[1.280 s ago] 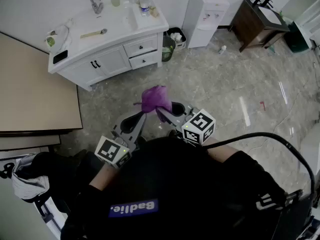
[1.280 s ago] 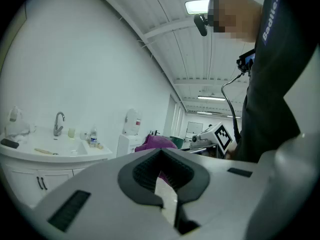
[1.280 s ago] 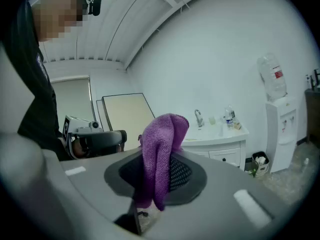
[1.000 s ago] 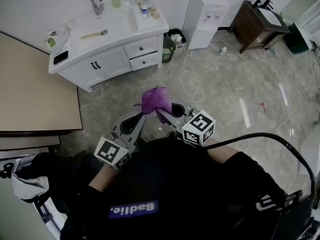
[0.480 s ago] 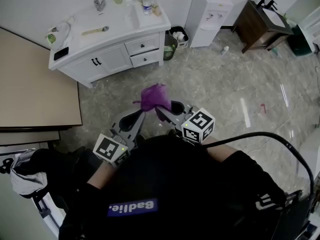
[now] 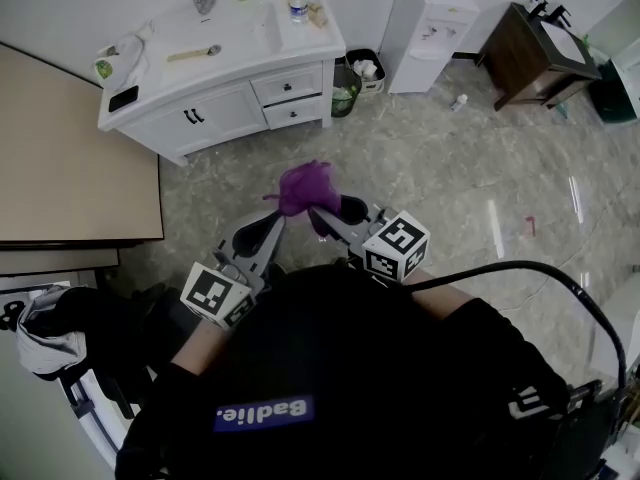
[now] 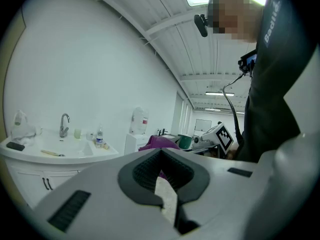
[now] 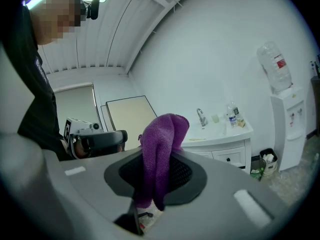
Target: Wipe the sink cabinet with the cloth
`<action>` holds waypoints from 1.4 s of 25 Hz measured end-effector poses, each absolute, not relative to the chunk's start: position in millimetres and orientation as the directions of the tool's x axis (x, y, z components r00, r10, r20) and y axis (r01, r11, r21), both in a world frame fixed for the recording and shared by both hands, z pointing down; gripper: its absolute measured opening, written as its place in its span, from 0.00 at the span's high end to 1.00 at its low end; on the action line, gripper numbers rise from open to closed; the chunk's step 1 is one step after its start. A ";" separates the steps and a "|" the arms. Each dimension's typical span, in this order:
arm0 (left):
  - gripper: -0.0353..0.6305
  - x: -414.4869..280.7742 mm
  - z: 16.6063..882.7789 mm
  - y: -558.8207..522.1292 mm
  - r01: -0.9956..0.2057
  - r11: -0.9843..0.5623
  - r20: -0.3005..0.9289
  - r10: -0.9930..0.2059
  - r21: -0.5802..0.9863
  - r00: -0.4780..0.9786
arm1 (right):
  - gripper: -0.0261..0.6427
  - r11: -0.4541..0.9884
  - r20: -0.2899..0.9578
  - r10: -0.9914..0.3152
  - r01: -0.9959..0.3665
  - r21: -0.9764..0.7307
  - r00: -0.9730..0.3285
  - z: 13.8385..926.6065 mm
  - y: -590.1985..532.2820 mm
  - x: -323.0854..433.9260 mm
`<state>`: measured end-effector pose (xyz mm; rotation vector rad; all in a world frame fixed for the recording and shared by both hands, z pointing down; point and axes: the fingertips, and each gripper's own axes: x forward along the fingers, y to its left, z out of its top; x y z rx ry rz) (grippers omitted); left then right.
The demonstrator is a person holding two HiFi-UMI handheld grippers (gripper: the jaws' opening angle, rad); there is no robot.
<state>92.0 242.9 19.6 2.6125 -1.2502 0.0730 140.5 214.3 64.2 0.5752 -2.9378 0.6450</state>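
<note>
**Cloth is held, but the sink cabinet is far off**

The cloth (image 6: 305, 186) sticks up in a bunch from the right gripper (image 6: 322, 214), which pinches it tight. The left gripper (image 6: 272, 226) is closed on nothing. The sink cabinet (image 6: 225, 118) stands well ahead and to the left, with its long front facing the person.

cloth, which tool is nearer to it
Right. The right tool grips the cloth; the empty left tool sits just to the cloth's left.
</note>
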 end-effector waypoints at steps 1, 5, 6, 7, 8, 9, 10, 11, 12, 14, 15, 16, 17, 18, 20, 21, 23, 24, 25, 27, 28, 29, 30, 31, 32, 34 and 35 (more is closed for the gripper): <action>0.94 93.6 21.2 239.0 -0.779 -0.595 0.151 -0.767 0.195 0.624 | 0.85 0.841 0.156 -0.338 -0.372 -0.393 -0.928 66.5 209.9 142.7; 0.94 101.7 22.7 225.5 -0.798 -0.569 0.155 -0.786 0.198 0.598 | 0.85 0.835 0.164 -0.323 -0.363 -0.415 -0.932 75.5 194.8 152.6; 0.94 103.0 23.4 222.3 -0.800 -0.567 0.156 -0.787 0.199 0.597 | 0.85 0.834 0.165 -0.322 -0.362 -0.417 -0.932 77.2 191.3 153.8; 0.94 103.0 25.2 218.3 -0.799 -0.568 0.158 -0.786 0.197 0.598 | 0.85 0.832 0.166 -0.321 -0.361 -0.421 -0.932 79.2 187.2 153.9; 0.94 101.6 27.7 213.2 -0.797 -0.570 0.160 -0.784 0.199 0.600 | 0.85 0.831 0.168 -0.320 -0.361 -0.423 -0.932 81.4 182.5 152.7; 0.94 98.9 30.2 206.8 -0.796 -0.570 0.161 -0.782 0.206 0.602 | 0.85 0.831 0.169 -0.319 -0.361 -0.423 -0.932 83.7 177.3 150.0; 0.94 95.0 32.3 199.4 -0.794 -0.569 0.160 -0.781 0.215 0.603 | 0.85 0.833 0.172 -0.318 -0.362 -0.419 -0.932 86.1 171.7 146.0; 0.94 90.2 34.5 191.5 -0.790 -0.571 0.156 -0.779 0.221 0.607 | 0.85 0.836 0.176 -0.318 -0.363 -0.413 -0.932 88.3 165.8 140.9; 0.94 84.9 37.0 183.3 -0.784 -0.578 0.151 -0.775 0.225 0.614 | 0.85 0.838 0.180 -0.320 -0.366 -0.405 -0.930 90.3 159.2 135.3; 0.94 73.6 41.0 165.0 -0.769 -0.597 0.138 -0.762 0.228 0.633 | 0.85 0.837 0.193 -0.331 -0.382 -0.392 -0.924 93.7 142.4 123.3; 0.94 67.1 42.9 155.2 -0.759 -0.611 0.132 -0.752 0.228 0.645 | 0.85 0.834 0.200 -0.340 -0.393 -0.386 -0.919 95.0 132.5 116.3; 0.94 59.3 45.4 145.2 -0.747 -0.625 0.132 -0.740 0.228 0.659 | 0.85 0.831 0.207 -0.350 -0.405 -0.382 -0.914 95.9 121.8 108.2; 0.94 49.5 48.2 134.1 -0.737 -0.636 0.135 -0.729 0.229 0.671 | 0.85 0.828 0.215 -0.361 -0.418 -0.375 -0.908 97.0 110.6 99.0; 0.94 38.2 50.8 121.7 -0.729 -0.644 0.137 -0.720 0.232 0.680 | 0.85 0.823 0.223 -0.372 -0.431 -0.368 -0.901 98.4 99.0 89.0; 0.94 14.0 55.1 94.4 -0.714 -0.659 0.136 -0.705 0.237 0.696 | 0.85 0.811 0.238 -0.396 -0.460 -0.362 -0.887 101.6 75.7 67.5; 0.94 2.6 56.8 80.7 -0.705 -0.669 0.135 -0.696 0.237 0.705 | 0.85 0.802 0.245 -0.407 -0.472 -0.365 -0.880 104.2 64.4 56.5; 0.94 -17.7 58.7 53.7 -0.686 -0.688 0.127 -0.678 0.237 0.724 | 0.85 0.780 0.259 -0.422 -0.494 -0.385 -0.869 111.7 42.4 34.0; 0.94 -27.1 59.7 41.3 -0.675 -0.696 0.124 -0.668 0.244 0.733 | 0.85 0.768 0.262 -0.430 -0.502 -0.396 -0.864 115.2 31.3 22.2; 0.94 -36.2 61.9 30.7 -0.664 -0.702 0.125 -0.657 0.259 0.743 | 0.85 0.758 0.260 -0.438 -0.509 -0.408 -0.860 117.7 20.5 10.2; 0.94 -51.4 67.6 14.7 -0.645 -0.708 0.128 -0.639 0.286 0.758 | 0.85 0.742 0.251 -0.451 -0.516 -0.427 -0.856 120.5 2.8 -11.9; 0.94 -56.8 70.1 8.9 -0.641 -0.709 0.131 -0.634 0.292 0.762 | 0.85 0.738 0.248 -0.453 -0.517 -0.433 -0.856 120.9 -3.5 -20.8; 0.94 -60.5 71.9 4.1 -0.639 -0.710 0.135 -0.631 0.297 0.764 | 0.85 0.738 0.247 -0.452 -0.515 -0.437 -0.857 120.7 -8.4 -27.7; 0.94 -62.9 73.1 0.0 -0.638 -0.709 0.139 -0.629 0.300 0.765 | 0.85 0.739 0.247 -0.448 -0.511 -0.438 -0.859 120.4 -12.5 -32.8; 0.94 -64.4 74.1 -3.8 -0.637 -0.709 0.145 -0.627 0.302 0.766 | 0.85 0.743 0.248 -0.441 -0.506 -0.439 -0.863 120.8 -16.7 -36.5; 0.94 -65.5 75.7 -8.0 -0.640 -0.708 0.151 -0.627 0.301 0.764 | 0.85 0.746 0.248 -0.434 -0.500 -0.441 -0.866 122.6 -21.4 -39.0; 0.94 -67.5 80.8 -20.0 -0.655 -0.695 0.154 -0.642 0.297 0.751 | 0.85 0.748 0.253 -0.416 -0.487 -0.451 -0.873 132.3 -32.4 -41.3; 0.94 -68.3 83.0 -28.0 -0.669 -0.680 0.146 -0.660 0.300 0.737 | 0.85 0.747 0.258 -0.406 -0.481 -0.459 -0.877 139.8 -37.8 -41.1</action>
